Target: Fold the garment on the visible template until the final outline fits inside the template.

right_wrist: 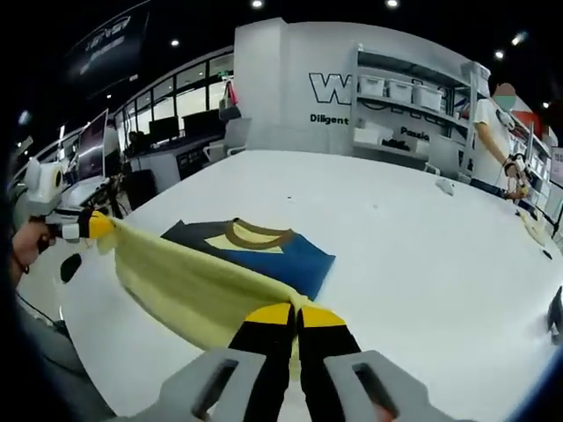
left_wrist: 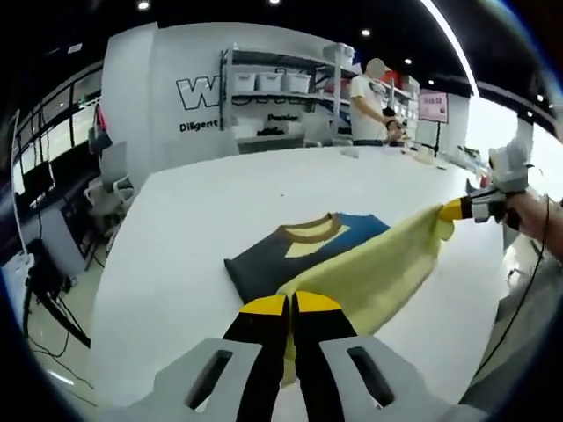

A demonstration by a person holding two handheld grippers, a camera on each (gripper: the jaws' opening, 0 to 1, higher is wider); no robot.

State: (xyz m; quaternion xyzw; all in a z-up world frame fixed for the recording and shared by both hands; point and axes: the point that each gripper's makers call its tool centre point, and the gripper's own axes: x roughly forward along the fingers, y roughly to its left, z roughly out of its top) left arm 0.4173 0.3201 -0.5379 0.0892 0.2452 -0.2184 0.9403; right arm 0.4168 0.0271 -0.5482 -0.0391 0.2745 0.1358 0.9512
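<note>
So the garment (left_wrist: 352, 264) is being held taut by both clamped grippers, left gripper (left_wrist: 290, 303) and right gripper (right_wrist: 295, 312); its collar half is lying mid-frame on the surface (left_wrist: 220, 202), beyond both.

Each tool (left_wrist: 290, 305) has black jaws with yellow tips on a grey slotted body (right_wrist: 290, 314).

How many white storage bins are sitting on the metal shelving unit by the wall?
3 on the top shelf of the metal shelving unit: left white storage bin, middle and right. Lower shelves hold items too blurred to identify, so more bins may be hidden.
</note>
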